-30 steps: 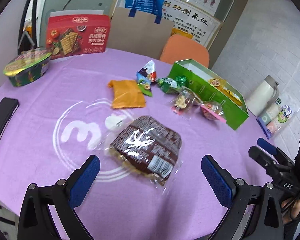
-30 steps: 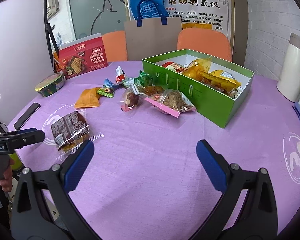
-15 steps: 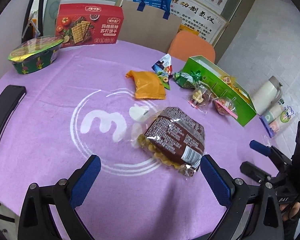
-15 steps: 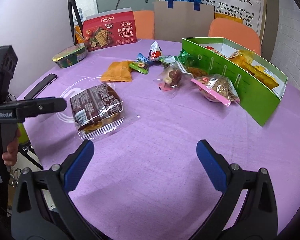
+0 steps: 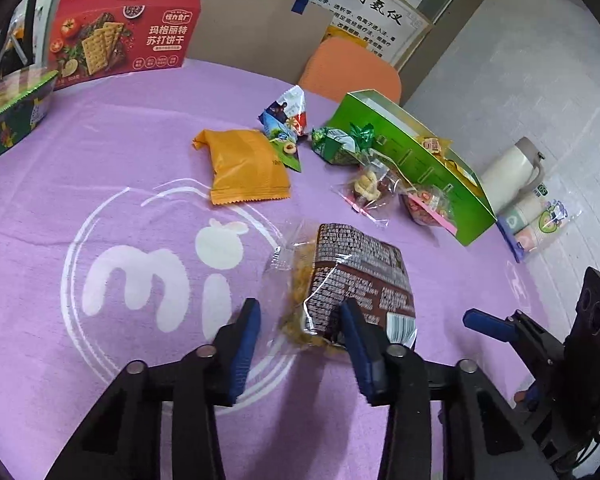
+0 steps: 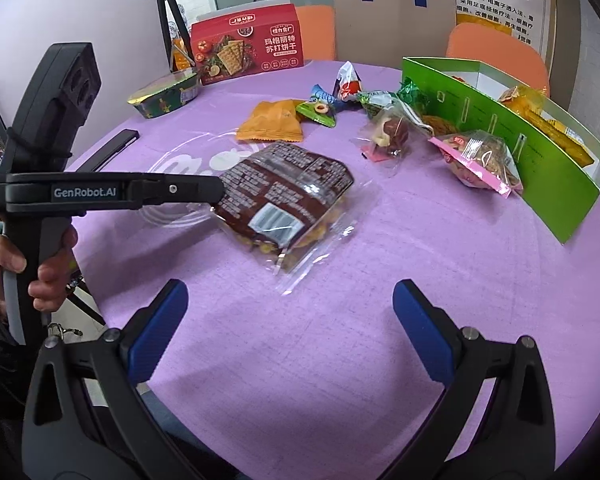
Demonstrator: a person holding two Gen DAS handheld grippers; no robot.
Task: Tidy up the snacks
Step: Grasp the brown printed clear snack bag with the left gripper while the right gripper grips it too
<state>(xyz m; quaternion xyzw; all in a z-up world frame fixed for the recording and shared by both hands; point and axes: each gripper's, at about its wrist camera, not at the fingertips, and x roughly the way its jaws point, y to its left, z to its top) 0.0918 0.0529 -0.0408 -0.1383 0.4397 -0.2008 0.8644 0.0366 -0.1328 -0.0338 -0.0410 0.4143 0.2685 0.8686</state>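
A brown snack bag [image 5: 356, 276] in clear wrap lies on the purple table; it also shows in the right wrist view [image 6: 288, 196]. My left gripper [image 5: 300, 328] has its jaws closed in on the near end of the bag, gripping it. My right gripper [image 6: 288, 328] is open and empty, hovering over bare cloth in front of the bag. A green box [image 6: 512, 128] with several snacks inside stands at the right. An orange packet [image 5: 244, 166], small triangular packets [image 5: 286, 118] and clear-wrapped snacks [image 5: 370, 190] lie loose near the box.
A red cracker box [image 5: 124, 36] and a green foil bowl [image 5: 8, 116] stand at the far left. A white thermos [image 5: 512, 172] and a cup pack [image 5: 536, 224] stand right of the green box. A black bar [image 6: 112, 148] lies at the table's left edge.
My left gripper moved forward and closed from wide open onto the brown bag's near end. My right gripper swung left toward the bag and stayed open.
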